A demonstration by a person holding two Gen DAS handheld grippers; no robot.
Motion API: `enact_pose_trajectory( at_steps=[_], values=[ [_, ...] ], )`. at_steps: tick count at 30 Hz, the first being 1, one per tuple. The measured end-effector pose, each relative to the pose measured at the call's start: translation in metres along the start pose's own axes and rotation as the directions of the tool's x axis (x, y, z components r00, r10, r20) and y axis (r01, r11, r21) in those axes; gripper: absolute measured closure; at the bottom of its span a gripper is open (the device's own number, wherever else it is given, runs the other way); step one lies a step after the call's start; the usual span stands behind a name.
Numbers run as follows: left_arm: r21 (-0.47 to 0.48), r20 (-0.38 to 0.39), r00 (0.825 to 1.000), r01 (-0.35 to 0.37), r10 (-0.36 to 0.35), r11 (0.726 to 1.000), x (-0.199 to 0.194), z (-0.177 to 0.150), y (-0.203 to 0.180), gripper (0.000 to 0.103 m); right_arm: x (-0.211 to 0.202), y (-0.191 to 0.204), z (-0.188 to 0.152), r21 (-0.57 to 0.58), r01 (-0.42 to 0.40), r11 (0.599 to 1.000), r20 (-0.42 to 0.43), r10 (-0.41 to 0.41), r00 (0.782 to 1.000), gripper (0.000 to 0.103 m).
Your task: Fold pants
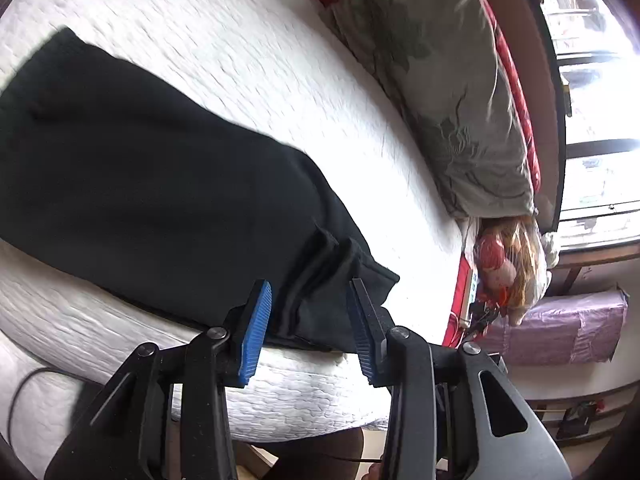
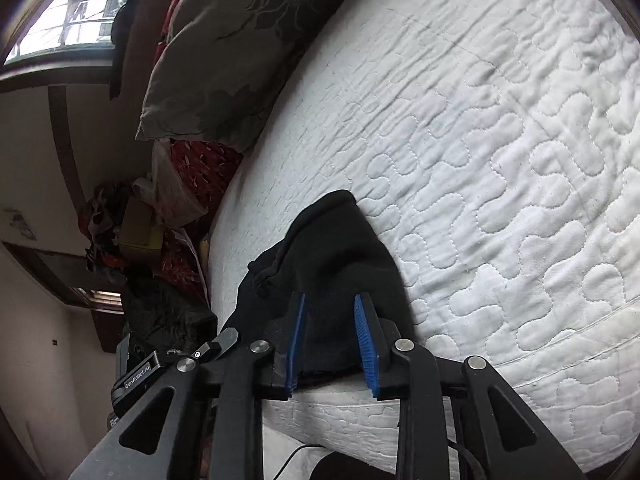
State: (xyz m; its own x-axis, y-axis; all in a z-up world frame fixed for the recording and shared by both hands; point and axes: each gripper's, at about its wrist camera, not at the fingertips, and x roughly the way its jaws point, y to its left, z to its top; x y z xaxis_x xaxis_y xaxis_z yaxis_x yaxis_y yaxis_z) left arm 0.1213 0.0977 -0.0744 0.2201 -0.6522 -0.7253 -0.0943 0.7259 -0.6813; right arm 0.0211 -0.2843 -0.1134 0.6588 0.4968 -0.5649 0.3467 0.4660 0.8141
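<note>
Black pants (image 1: 132, 168) lie flat on a white quilted mattress (image 1: 260, 64), running from the far left to the near edge. My left gripper (image 1: 310, 292) is open, its blue-padded fingers straddling the bunched end of the pants at the mattress edge. In the right wrist view the other end of the pants (image 2: 328, 252) forms a raised dark mound at the near edge of the mattress (image 2: 500, 160). My right gripper (image 2: 330, 304) is open with its jaws around that mound of cloth.
A grey-green floral pillow (image 1: 448, 92) lies along the far side of the bed, also in the right wrist view (image 2: 240, 48). Red bedding (image 2: 200, 168) and clutter in plastic bags (image 1: 508, 264) sit past the bed's end. A window (image 1: 600, 80) is behind.
</note>
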Motion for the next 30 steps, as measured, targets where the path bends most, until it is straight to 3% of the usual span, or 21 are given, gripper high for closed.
enact_pose_trajectory(
  at_steps=[3,4,5,7,9,15,17,21,24,27,30],
  values=[
    [-0.002,0.078,0.996,-0.034,0.034,0.999,-0.052,0.026,0.034,0.066,0.008,0.027,-0.014,-0.107,0.021,0.994,-0.036,-0.025,0.999,0.07],
    [-0.002,0.097,0.994,-0.059,0.059,0.998,-0.067,0.036,0.046,0.059,0.014,0.037,-0.022,-0.139,0.031,0.99,-0.055,-0.039,0.998,0.068],
    [0.0,0.102,0.991,-0.084,0.084,0.996,-0.079,0.048,0.059,0.047,0.022,0.046,-0.029,-0.17,0.04,0.985,-0.074,-0.053,0.996,0.066],
    [-0.012,0.104,0.987,-0.121,0.122,0.993,-0.097,0.071,0.084,0.045,0.04,0.064,-0.048,-0.239,0.053,0.97,-0.117,-0.083,0.99,0.066],
    [-0.004,0.058,0.992,-0.116,0.116,0.993,-0.104,0.095,0.107,0.045,0.058,0.083,-0.071,-0.316,0.064,0.947,-0.157,-0.118,0.981,0.066],
    [0.079,-0.148,0.986,-0.064,0.075,0.995,-0.069,0.146,0.13,0.045,0.1,0.126,-0.133,-0.481,0.052,0.875,-0.247,-0.193,0.95,0.066],
    [0.134,-0.209,0.975,-0.049,0.076,0.99,-0.051,0.157,0.123,0.045,0.11,0.136,-0.147,-0.516,0.057,0.854,-0.256,-0.217,0.942,0.066],
    [0.252,-0.283,0.943,-0.101,0.173,0.962,-0.015,0.176,0.11,0.045,0.127,0.155,-0.159,-0.559,0.073,0.826,-0.249,-0.251,0.935,0.066],
    [0.317,-0.351,0.924,-0.033,0.15,0.948,-0.005,0.184,0.104,0.045,0.138,0.169,-0.166,-0.598,0.092,0.796,-0.228,-0.279,0.933,0.066],
    [0.402,-0.412,0.898,0.026,0.156,0.915,0.001,0.18,0.101,0.034,0.146,0.179,-0.172,-0.613,0.093,0.785,-0.225,-0.286,0.931,0.066],
    [0.457,-0.427,0.892,0.073,0.147,0.887,0.002,0.173,0.094,0.023,0.158,0.189,-0.178,-0.629,0.095,0.772,-0.228,-0.3,0.926,0.066]
  ],
)
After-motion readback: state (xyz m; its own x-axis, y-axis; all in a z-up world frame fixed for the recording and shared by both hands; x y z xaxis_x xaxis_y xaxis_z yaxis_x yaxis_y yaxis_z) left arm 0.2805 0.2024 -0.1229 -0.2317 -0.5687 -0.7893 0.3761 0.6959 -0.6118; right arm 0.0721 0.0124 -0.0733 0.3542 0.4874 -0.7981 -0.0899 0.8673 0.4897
